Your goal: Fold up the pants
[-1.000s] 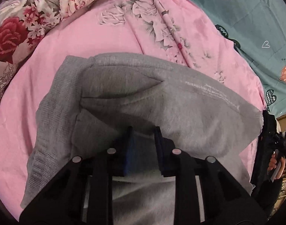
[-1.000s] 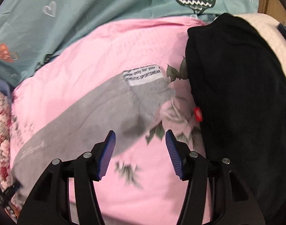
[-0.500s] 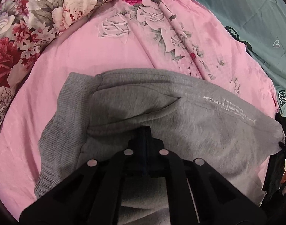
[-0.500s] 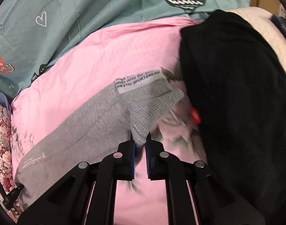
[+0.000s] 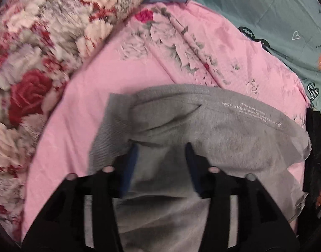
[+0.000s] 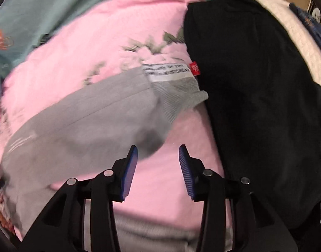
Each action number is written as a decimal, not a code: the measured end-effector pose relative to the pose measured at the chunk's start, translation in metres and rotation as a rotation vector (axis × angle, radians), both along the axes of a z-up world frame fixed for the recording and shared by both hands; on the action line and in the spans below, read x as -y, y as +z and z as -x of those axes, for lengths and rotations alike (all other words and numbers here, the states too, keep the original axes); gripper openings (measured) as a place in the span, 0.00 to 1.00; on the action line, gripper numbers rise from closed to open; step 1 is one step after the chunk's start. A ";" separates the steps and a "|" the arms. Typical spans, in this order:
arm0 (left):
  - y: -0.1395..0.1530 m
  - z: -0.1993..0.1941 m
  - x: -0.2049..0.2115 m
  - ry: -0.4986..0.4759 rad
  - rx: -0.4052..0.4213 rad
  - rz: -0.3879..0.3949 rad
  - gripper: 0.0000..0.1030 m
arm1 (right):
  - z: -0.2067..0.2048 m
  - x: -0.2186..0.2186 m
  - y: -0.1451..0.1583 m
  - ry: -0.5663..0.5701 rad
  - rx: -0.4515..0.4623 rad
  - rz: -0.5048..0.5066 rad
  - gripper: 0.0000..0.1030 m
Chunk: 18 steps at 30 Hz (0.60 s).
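Observation:
Grey sweatpants (image 5: 202, 126) lie on a pink floral sheet (image 5: 93, 88). In the left wrist view the ribbed waistband end is to the left, with white lettering along the far edge. My left gripper (image 5: 161, 147) is open, its blue pads over the grey fabric. In the right wrist view a grey leg (image 6: 86, 121) runs to a ribbed cuff (image 6: 179, 92) with a white label. My right gripper (image 6: 158, 149) is open and empty over the sheet just beside the leg's edge.
A black garment (image 6: 255, 84) lies right of the cuff, on a cream blanket (image 6: 297, 40). A teal quilt (image 5: 276, 10) borders the sheet at the back. A red-rose floral cover (image 5: 34, 52) lies to the left.
Both grippers were shut on grey fabric half a second ago and have now opened. The cuff has dropped onto the sheet next to the black garment.

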<state>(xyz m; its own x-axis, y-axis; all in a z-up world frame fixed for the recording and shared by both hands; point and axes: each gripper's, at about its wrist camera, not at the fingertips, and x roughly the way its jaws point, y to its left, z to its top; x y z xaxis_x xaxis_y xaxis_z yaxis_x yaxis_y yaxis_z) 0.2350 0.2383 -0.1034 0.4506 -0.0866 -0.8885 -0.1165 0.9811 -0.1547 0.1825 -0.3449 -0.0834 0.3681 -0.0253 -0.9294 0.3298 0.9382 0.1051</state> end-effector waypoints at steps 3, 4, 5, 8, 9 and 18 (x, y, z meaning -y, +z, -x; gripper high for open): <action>0.021 0.001 -0.016 -0.046 0.039 -0.062 0.71 | 0.053 -0.023 0.027 0.081 0.086 -0.053 0.42; 0.024 -0.004 -0.020 -0.062 0.033 -0.065 0.71 | 0.070 -0.030 0.031 0.101 0.101 -0.081 0.42; 0.026 -0.013 -0.024 -0.084 0.028 -0.063 0.71 | 0.086 -0.037 0.033 0.117 0.113 -0.105 0.42; 0.021 -0.045 -0.024 -0.182 0.013 -0.057 0.71 | 0.122 -0.056 0.031 0.144 0.135 -0.131 0.42; 0.016 -0.057 -0.022 -0.222 0.002 -0.049 0.71 | 0.124 -0.063 0.029 0.140 0.137 -0.134 0.42; -0.054 -0.118 -0.017 -0.389 -0.131 0.059 0.71 | 0.161 -0.074 0.033 0.016 0.144 -0.083 0.42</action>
